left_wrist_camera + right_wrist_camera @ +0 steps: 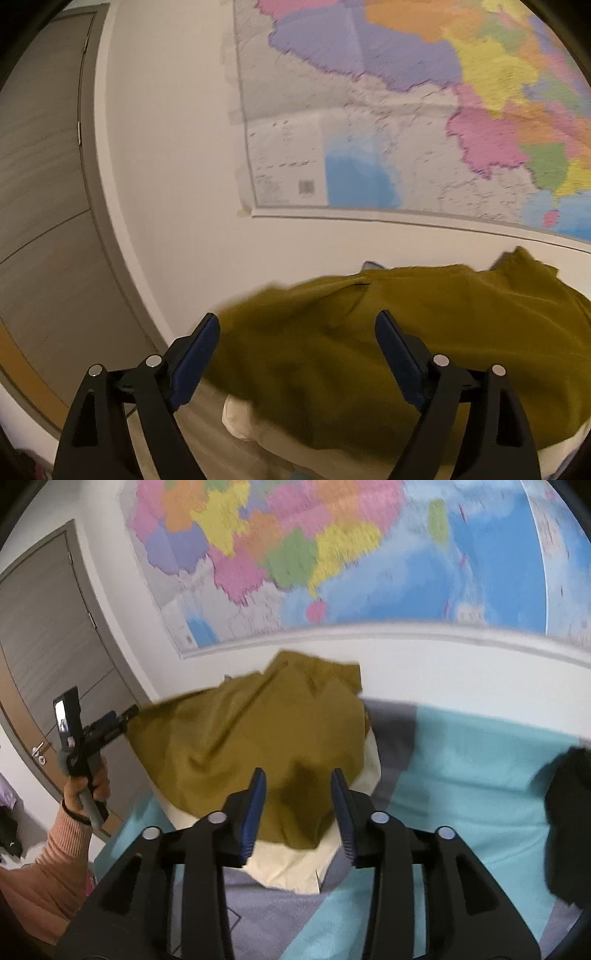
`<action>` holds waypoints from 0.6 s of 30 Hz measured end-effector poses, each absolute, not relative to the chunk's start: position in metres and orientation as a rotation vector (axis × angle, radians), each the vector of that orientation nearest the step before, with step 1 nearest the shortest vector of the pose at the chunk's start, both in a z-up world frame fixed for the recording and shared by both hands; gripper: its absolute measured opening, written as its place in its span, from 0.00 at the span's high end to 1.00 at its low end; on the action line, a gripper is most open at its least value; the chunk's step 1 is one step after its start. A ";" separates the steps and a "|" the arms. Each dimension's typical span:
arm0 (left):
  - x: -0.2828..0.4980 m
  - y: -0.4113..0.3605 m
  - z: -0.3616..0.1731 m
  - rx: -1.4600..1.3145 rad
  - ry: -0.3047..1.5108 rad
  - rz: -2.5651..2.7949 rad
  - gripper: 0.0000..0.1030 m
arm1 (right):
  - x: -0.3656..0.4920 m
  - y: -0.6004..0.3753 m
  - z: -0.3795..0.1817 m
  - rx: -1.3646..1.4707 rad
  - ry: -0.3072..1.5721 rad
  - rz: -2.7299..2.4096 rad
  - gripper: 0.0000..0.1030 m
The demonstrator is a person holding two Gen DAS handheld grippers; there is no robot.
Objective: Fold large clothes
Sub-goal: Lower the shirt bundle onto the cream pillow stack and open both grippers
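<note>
A large olive-yellow garment (243,746) lies heaped and blurred over a cream pillow (291,867) at the head of the bed; it also shows in the left wrist view (388,354). My left gripper (297,325) is open, held above the garment's near left edge, with nothing between its blue pads. Seen from the right wrist view, the left gripper (127,712) is at the garment's left side. My right gripper (297,779) is open and empty, just above the garment's near end.
A bedspread (472,775) in turquoise and grey blocks covers the bed. A dark garment (569,819) lies at its right. A coloured wall map (332,554) hangs behind the bed. A grey door (48,664) stands to the left.
</note>
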State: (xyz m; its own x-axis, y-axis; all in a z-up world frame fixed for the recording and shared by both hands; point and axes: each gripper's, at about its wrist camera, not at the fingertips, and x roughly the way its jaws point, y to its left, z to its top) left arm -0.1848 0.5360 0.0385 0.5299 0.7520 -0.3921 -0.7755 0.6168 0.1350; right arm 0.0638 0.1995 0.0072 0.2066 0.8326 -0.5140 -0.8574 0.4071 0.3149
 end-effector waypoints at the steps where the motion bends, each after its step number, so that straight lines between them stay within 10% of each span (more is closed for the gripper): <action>1: -0.184 0.532 0.040 -0.050 0.435 0.901 0.18 | 0.063 0.204 0.011 -0.051 0.676 1.190 0.59; 18: -0.149 0.520 -0.004 -0.161 0.568 0.722 0.17 | 0.104 0.285 -0.061 -0.022 0.908 1.215 0.61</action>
